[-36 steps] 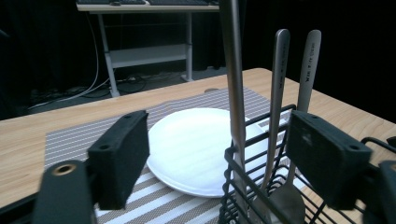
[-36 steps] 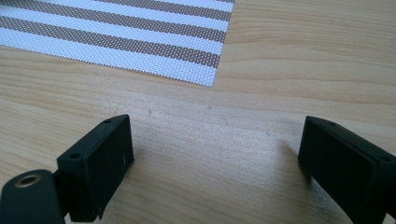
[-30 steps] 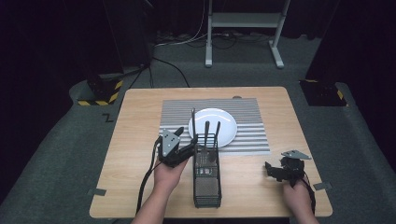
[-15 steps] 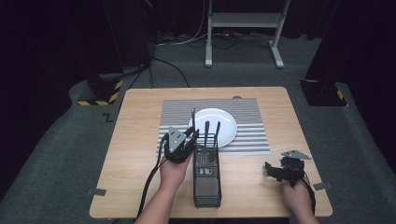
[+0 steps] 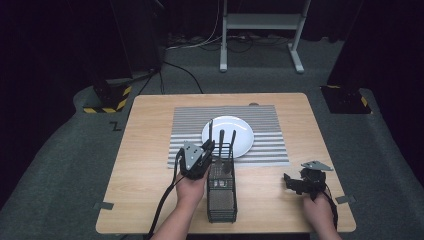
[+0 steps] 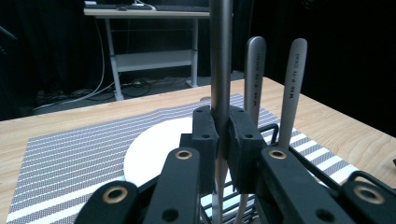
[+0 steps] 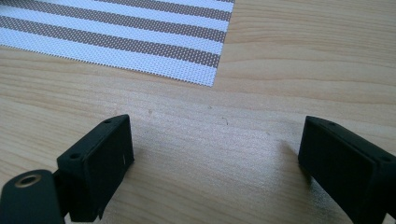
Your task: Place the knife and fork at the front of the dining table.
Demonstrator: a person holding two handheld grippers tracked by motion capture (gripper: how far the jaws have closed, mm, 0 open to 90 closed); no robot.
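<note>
Jaws of the left gripper [image 6: 223, 140] clamp a grey utensil handle [image 6: 221, 56] standing upright at the black wire caddy [image 5: 221, 192]. Two more handles [image 6: 273, 74] rise just beyond, inside the caddy. Farther off lies the white plate [image 5: 240, 131] on the striped placemat [image 5: 192, 122]. Right gripper [image 7: 212, 163] rests wide open and empty over the bare wooden table [image 7: 289, 60].

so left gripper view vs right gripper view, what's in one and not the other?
Left gripper view: its tool is shut on an upright metal utensil handle; two more utensil handles stand beside it in the black wire caddy, with the white plate behind.

Right gripper view: its tool is open, jaws wide apart with nothing between them, above bare wood.

Both: the striped placemat and the wooden table.
</note>
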